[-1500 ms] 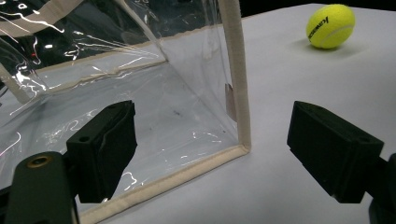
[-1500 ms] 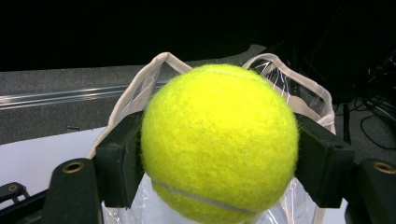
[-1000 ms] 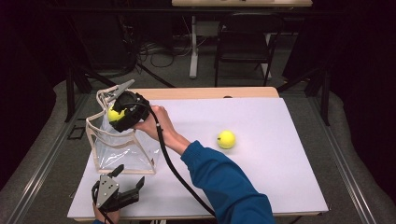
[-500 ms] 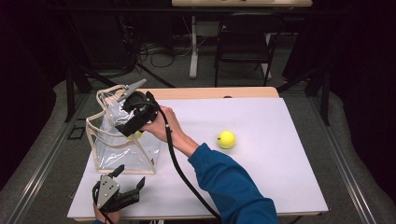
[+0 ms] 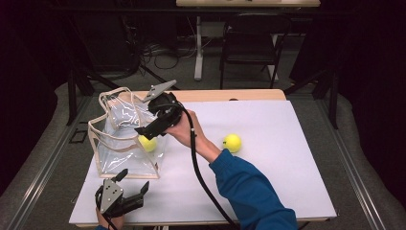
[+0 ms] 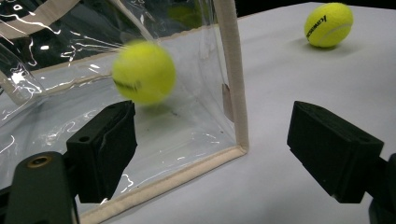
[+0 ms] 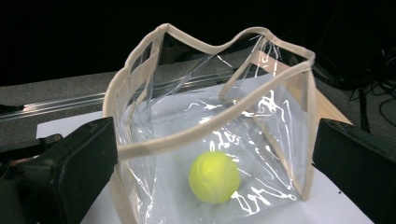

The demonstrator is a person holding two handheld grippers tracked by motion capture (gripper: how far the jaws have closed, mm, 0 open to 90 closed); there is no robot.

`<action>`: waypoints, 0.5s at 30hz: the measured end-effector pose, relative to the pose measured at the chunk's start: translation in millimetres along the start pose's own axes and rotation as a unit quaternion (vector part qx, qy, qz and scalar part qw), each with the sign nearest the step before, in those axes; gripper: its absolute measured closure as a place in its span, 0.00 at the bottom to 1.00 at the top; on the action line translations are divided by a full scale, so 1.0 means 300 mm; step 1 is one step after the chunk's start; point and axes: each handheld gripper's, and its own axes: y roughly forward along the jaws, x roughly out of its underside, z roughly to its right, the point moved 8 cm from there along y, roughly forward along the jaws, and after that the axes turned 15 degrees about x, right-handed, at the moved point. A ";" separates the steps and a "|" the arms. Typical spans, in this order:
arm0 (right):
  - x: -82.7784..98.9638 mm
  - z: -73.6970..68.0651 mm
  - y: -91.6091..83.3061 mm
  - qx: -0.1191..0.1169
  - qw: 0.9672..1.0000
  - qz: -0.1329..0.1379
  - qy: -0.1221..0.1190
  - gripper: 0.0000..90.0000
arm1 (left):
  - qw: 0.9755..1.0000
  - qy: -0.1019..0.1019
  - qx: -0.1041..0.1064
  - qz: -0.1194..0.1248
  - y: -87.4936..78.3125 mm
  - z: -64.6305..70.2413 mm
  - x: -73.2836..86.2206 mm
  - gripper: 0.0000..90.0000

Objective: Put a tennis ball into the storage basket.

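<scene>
A clear plastic bag point(image 5: 119, 143) with beige trim stands upright and open-topped on the left of the white table point(image 5: 287, 182). One yellow tennis ball point(image 5: 147, 143) lies inside it, blurred in the left gripper view point(image 6: 144, 71) and resting on the bag's floor in the right gripper view point(image 7: 214, 177). A second tennis ball point(image 5: 232, 143) sits on the table to the right point(image 6: 328, 24). My right gripper point(image 5: 143, 131) hovers by the bag's right side; its jaws have just been opening and stand open, with nothing between them. My left gripper point(image 5: 133, 181) rests open near the front edge, pointing at the bag's corner point(image 6: 231, 93).
The right gripper's black cable point(image 5: 198, 177) trails across the table toward the front edge. Behind the table stand a dark chair point(image 5: 249, 48), a white table leg point(image 5: 198, 48) and floor cables point(image 5: 163, 57). White tabletop stretches to the right of the second ball.
The right gripper held a ball over the bag, then opened. That ball now lies in the bag, and the gripper has drawn back to the right. The left gripper stayed put.
</scene>
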 end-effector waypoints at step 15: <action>0.092 0.085 -0.108 0.021 1.000 0.003 0.019 0.00 | 1.000 0.004 -0.002 0.000 0.002 0.002 -0.002 0.18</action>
